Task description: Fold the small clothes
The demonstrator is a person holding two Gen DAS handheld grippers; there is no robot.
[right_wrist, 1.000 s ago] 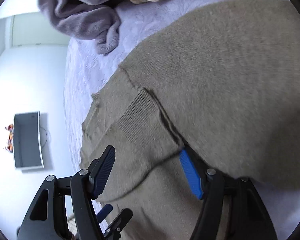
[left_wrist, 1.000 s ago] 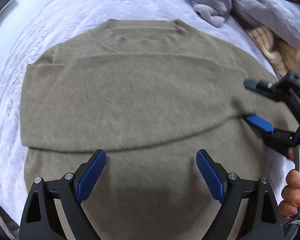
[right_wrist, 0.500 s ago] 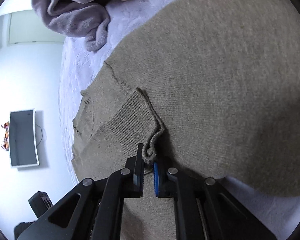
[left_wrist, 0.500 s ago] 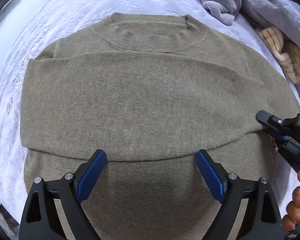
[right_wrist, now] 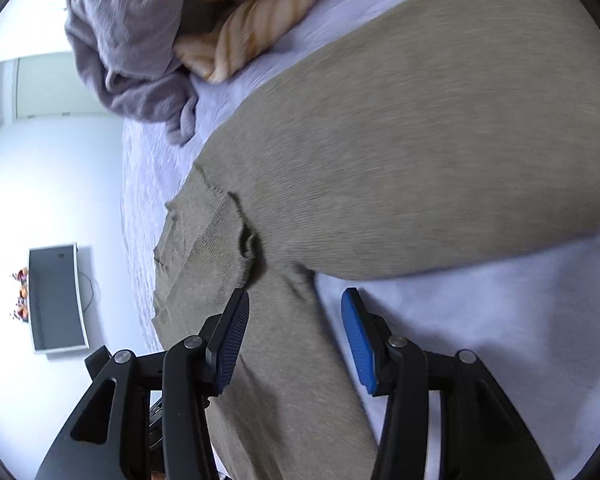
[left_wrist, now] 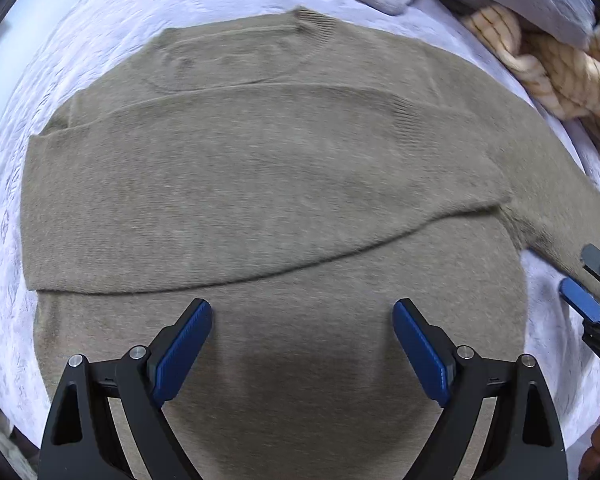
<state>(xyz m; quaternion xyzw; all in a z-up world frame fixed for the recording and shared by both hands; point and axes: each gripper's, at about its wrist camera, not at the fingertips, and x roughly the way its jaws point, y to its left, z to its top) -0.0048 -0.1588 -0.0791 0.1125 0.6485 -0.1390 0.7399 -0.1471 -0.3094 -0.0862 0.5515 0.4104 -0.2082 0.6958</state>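
Released cuff (right_wrist: pixel 236 248) back on sweater (left_wrist: pixel 260 184), right hand-held gripper (right_wrist: pixel 294 340) opening just behind it, left hand-held gripper (left_wrist: pixel 302 344) spread above

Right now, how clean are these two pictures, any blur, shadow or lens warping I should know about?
Left wrist view: heavy fisheye bulge rounds the olive-brown sweater; a soft dark shadow sits on it between the left claw's pads; slight motion smear on the knit. Right wrist view: streaky motion blur across the sweater body, bright washed-out wall, dark vignette at the corners; the right claw, opening, stays sharp.
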